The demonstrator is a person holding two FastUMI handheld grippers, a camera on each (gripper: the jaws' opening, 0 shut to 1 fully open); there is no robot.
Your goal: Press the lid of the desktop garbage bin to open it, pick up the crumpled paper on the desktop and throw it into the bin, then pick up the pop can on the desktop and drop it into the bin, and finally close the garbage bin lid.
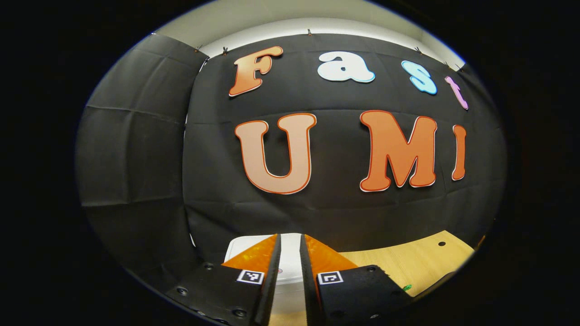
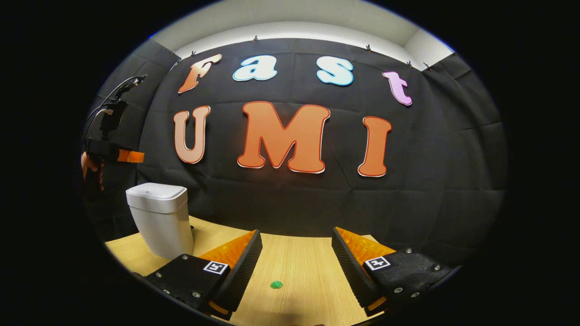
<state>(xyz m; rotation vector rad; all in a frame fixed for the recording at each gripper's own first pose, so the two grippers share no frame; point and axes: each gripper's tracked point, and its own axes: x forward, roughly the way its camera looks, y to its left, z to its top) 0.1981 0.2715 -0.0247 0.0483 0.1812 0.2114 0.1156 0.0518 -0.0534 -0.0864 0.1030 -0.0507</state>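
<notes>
— Hovering over the desktop garbage bin, is it? Which one?

— Left gripper. Its fingers sit nearly pressed together with a thin slit between them and nothing pinched; the white lid lies just beyond and below the tips. From the right gripper view you can see that same gripper held above the bin, well apart from the lid, which looks closed.

— And the other?

— Right gripper has its fingers spread wide and empty over the wooden desktop. A small green scrap lies between them, nearer the left finger.

— What might go wrong?

— My guess: the press lands off the lid's release spot or near the rim. That bin is tall and narrow at the base, so a slanted push could tip it or slide it without popping the lid.

— The paper, the can?

— Can't spot either ahead of the fingers. Whether the green bit is the paper, I can't tell.
</notes>
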